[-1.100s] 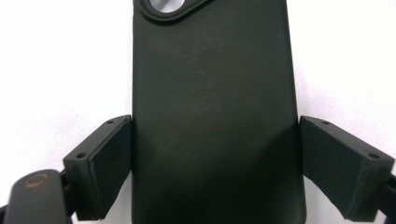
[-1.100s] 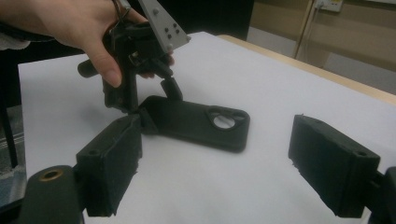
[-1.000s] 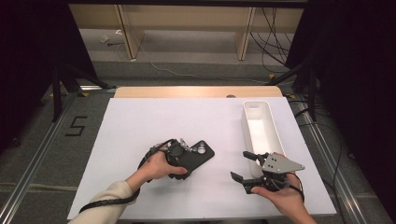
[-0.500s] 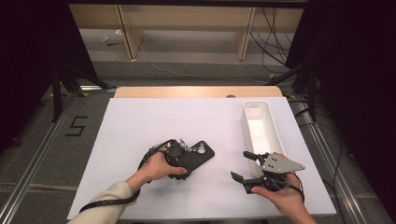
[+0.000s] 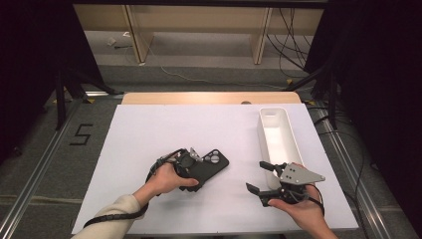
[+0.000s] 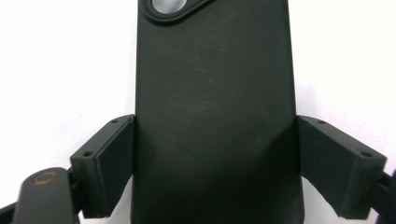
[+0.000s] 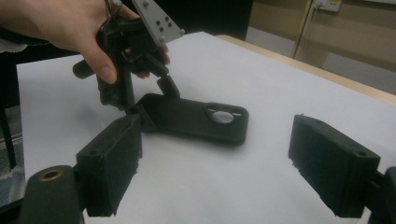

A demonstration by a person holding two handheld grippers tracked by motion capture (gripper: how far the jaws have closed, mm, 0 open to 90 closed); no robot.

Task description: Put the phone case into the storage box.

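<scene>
Setting: a table covered by a white sheet [image 5: 149,129] takes up the middle of the high view, with a grey floor around it and a wooden shelf frame across the top of the frame.

Phone case: a black phone case [image 5: 208,167] lies flat on the white sheet, a little left of centre in the lower half of the high view. Its camera cutout points toward the right of the frame.

Left gripper: the left gripper [image 5: 185,170] is held in the person's left hand [image 5: 161,180], lower left of centre in the high view, right at the near end of the case.

Left jaws: in the left gripper view the case [image 6: 215,116] runs up the middle of the frame, and the two black jaws sit against its long edges, one on each side. They stand wide, spread to the width of the case, and appear to clasp it.

Right gripper: the right gripper [image 5: 260,176] is held in the person's right hand [image 5: 301,211], in the lower right of the high view, well apart from the case.

Right jaws: they stand wide apart with nothing between them. In the right gripper view they frame the case [image 7: 196,119], which lies farther off on the sheet.

White bin: a long, narrow white bin [image 5: 271,118] sits on the right side of the sheet, with its near end just beside the right gripper.
</scene>
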